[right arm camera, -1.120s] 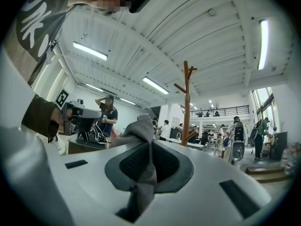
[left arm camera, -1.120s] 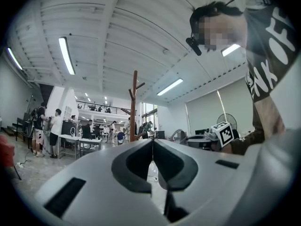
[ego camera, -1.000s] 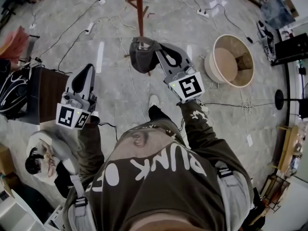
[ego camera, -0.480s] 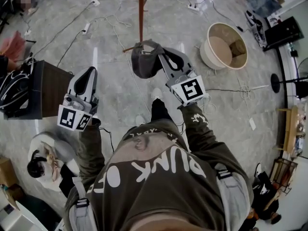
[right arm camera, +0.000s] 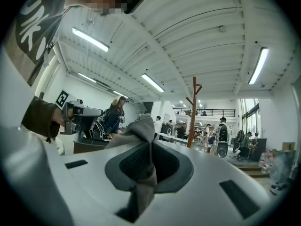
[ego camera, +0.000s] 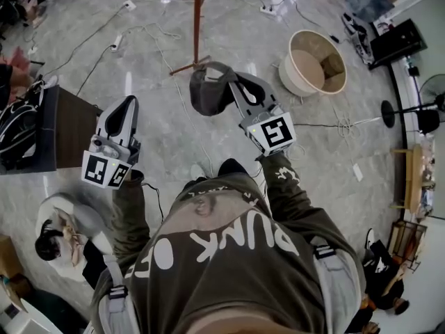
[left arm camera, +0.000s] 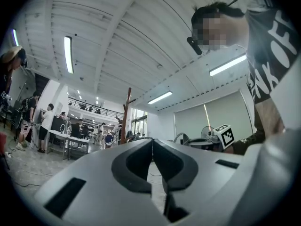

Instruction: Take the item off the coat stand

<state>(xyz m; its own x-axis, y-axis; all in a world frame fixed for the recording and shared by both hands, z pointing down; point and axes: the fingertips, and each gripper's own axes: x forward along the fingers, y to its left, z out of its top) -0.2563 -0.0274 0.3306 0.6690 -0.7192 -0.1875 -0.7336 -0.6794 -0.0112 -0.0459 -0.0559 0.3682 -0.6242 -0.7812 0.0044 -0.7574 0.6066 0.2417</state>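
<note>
In the head view a dark grey cap (ego camera: 208, 89) hangs from my right gripper (ego camera: 234, 82), whose jaws are shut on its edge. It is held in the air, apart from the red-brown coat stand (ego camera: 196, 21) further ahead. In the right gripper view the cap's grey cloth (right arm camera: 136, 131) is pinched between the jaws of the right gripper (right arm camera: 149, 142), and the coat stand (right arm camera: 192, 111) stands bare in the distance. My left gripper (ego camera: 125, 110) is held at the left, shut and empty. In its own view the left gripper (left arm camera: 153, 142) has its jaws together, with the coat stand (left arm camera: 126, 114) far off.
A round beige basket (ego camera: 313, 61) stands on the floor to the right. A dark table (ego camera: 66, 127) with a black backpack (ego camera: 17, 127) is at the left. Cables and power strips (ego camera: 115, 44) lie over the floor. A seated person (ego camera: 59, 232) is at lower left.
The coat stand and the basket have slid up and left in the head view. The right gripper still holds the cap; both grippers keep nearly the same places.
</note>
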